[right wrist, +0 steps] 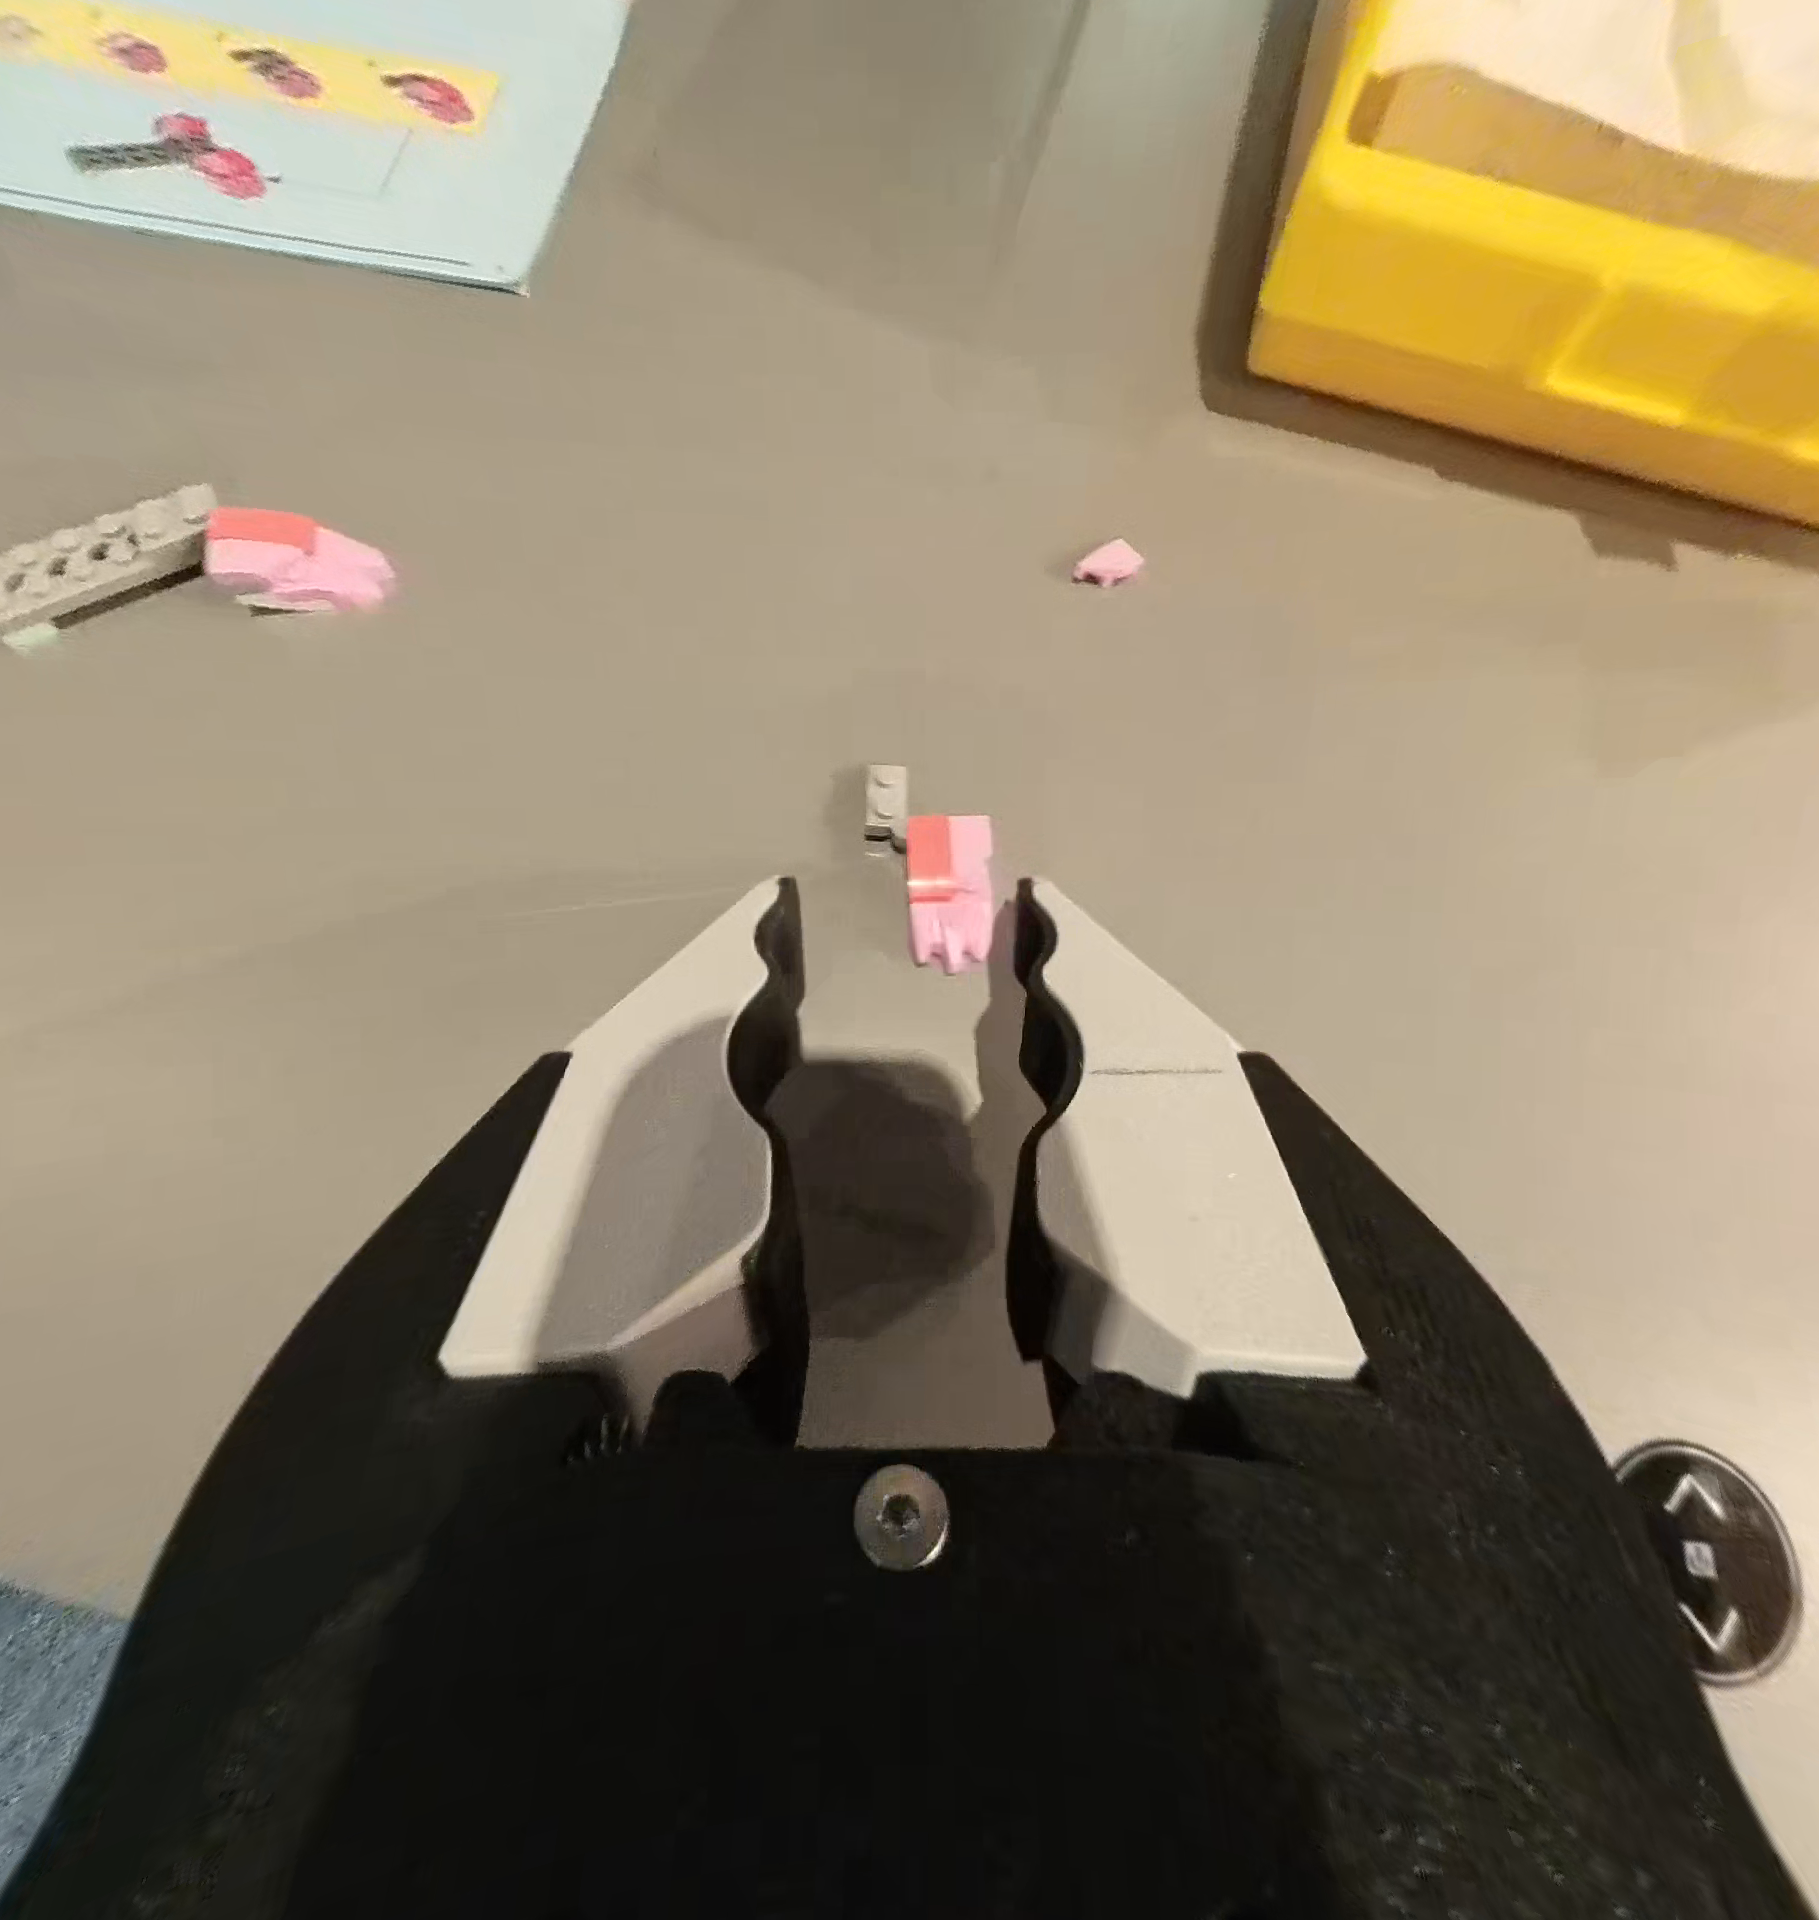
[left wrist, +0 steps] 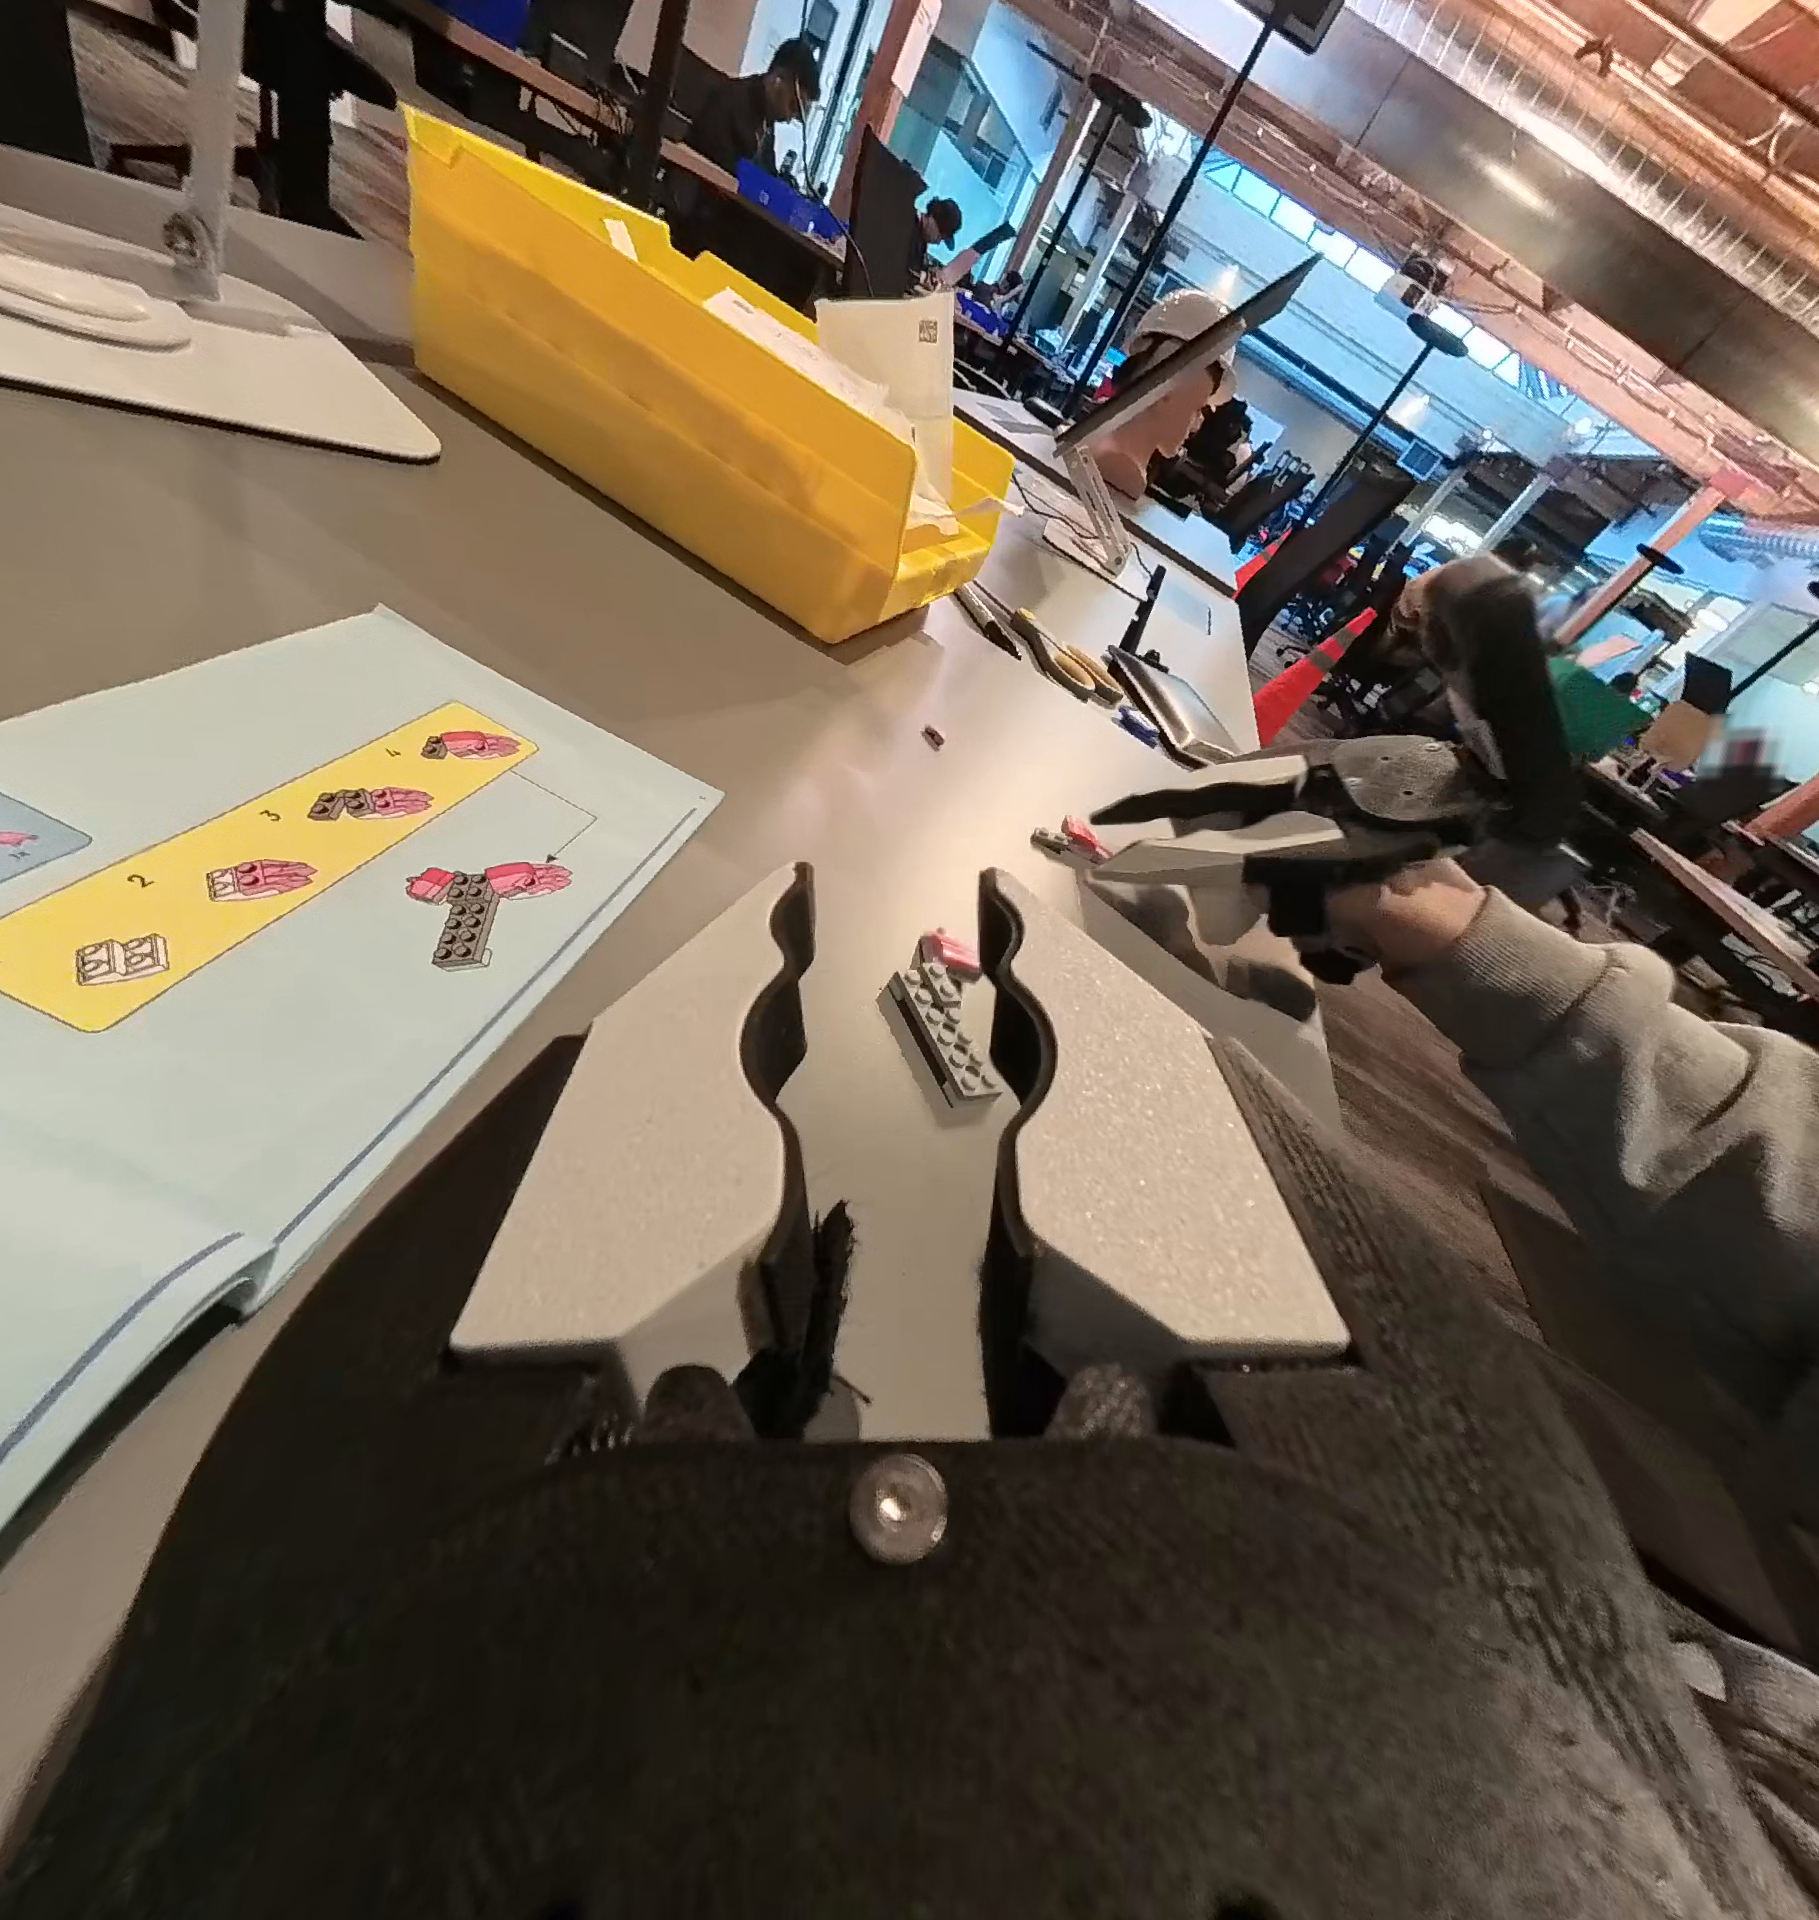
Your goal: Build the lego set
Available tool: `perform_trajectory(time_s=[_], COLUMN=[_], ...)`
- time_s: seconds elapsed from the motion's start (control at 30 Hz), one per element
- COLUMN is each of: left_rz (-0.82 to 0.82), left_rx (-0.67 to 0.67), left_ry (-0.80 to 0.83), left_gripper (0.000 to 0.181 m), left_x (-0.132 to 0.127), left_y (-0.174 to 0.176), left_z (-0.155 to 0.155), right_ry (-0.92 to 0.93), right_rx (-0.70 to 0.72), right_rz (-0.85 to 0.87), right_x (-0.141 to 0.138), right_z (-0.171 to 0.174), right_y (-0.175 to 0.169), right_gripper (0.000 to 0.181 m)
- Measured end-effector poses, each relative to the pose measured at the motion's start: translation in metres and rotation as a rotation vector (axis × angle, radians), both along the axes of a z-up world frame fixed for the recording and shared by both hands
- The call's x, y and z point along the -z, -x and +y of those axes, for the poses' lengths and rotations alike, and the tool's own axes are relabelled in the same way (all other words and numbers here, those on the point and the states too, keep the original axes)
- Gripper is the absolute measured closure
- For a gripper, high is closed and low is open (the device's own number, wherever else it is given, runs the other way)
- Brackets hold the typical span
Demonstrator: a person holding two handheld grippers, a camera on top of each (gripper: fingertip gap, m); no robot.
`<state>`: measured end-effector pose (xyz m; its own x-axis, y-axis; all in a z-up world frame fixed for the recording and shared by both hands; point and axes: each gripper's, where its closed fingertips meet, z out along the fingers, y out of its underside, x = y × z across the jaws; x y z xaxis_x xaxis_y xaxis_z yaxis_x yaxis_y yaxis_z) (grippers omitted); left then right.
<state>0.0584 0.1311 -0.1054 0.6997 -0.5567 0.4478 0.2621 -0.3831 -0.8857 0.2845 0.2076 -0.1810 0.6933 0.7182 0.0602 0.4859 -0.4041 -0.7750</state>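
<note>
Right gripper [right wrist: 900, 894] fingers open, empty — pink piece [right wrist: 946, 894] just ahead, probably lengthwise between them; left gripper [left wrist: 897, 883] open too.

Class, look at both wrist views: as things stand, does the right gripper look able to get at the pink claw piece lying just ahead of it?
Probably yes. The right gripper is open and empty, and the pink claw piece lies on bare table at its fingertips, nearer the right-hand finger. Only a small grey plate sits close beside it.
</note>
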Motion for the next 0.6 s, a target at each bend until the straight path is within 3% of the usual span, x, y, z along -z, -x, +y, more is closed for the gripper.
perform_trajectory(time_s=[0.07,0.2,0.3,0.43,0.6], left_rz=[-0.009,-0.022,-0.021,0.003,0.213], left_rx=[0.016,0.052,0.093,0.224,0.337], left_ry=[-0.011,-0.031,-0.067,-0.149,-0.300], left_gripper=[0.151,0.151,0.150,0.144,0.136], left_x=[-0.003,-0.008,-0.014,-0.023,-0.015], left_y=[0.000,-0.001,-0.005,-0.024,-0.059], left_z=[-0.001,-0.004,-0.009,-0.026,-0.055], right_ry=[0.021,0.058,-0.062,-0.354,-0.509], right_rx=[-0.004,-0.046,-0.133,-0.403,-0.676], right_rz=[-0.001,0.011,-0.026,-0.020,-0.039], right_x=[0.004,0.005,-0.011,-0.056,-0.078], right_z=[0.004,0.004,-0.003,-0.042,-0.099], right_y=[0.001,0.011,0.029,0.090,0.142], right_gripper=[0.144,0.166,0.167,0.167,0.167])
